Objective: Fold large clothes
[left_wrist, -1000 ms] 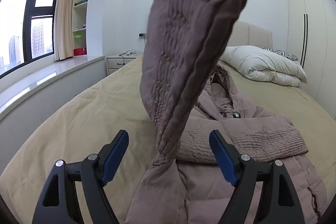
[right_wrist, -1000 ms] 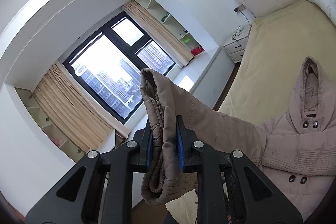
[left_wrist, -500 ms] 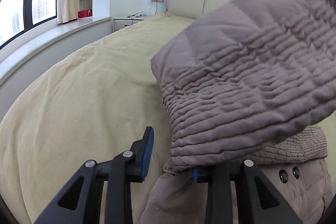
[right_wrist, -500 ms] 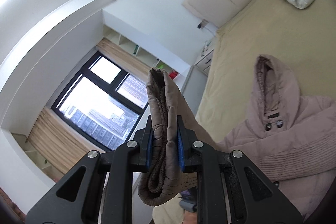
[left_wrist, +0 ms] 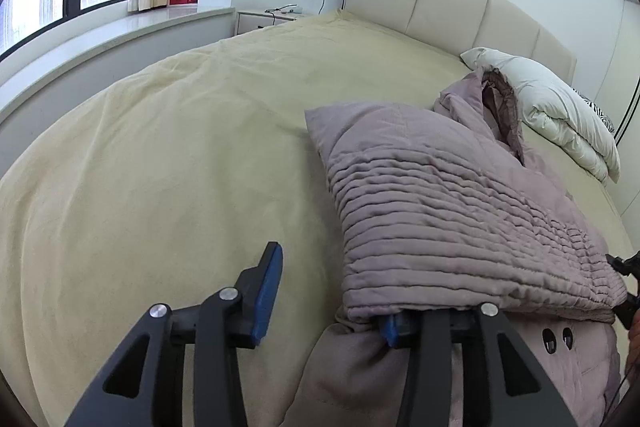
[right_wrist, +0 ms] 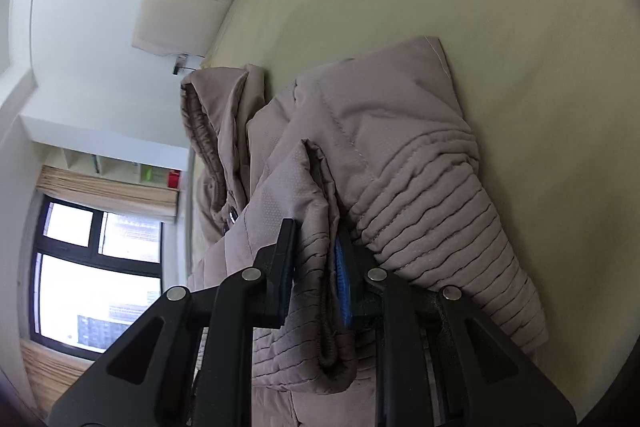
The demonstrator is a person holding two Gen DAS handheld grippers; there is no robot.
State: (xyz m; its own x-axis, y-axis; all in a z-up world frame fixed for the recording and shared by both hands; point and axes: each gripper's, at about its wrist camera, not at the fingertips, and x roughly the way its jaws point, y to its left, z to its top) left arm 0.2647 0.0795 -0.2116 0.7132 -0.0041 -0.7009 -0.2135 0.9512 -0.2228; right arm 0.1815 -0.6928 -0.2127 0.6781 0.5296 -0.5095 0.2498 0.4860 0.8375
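Right gripper pinches the ribbed cuff of the mauve quilted hooded coat; left gripper, jaws opening, straddles its sleeve fold on the beige bed.

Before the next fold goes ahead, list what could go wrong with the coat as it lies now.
1. The right gripper is clamped on the ribbed cuff of the puffy mauve quilted coat; once let go, the springy sleeve may slide off the body.
2. The left gripper is opening with one finger tucked under the sleeve; pulling out could drag it askew.
3. The hood is unfolded near the white duvet.
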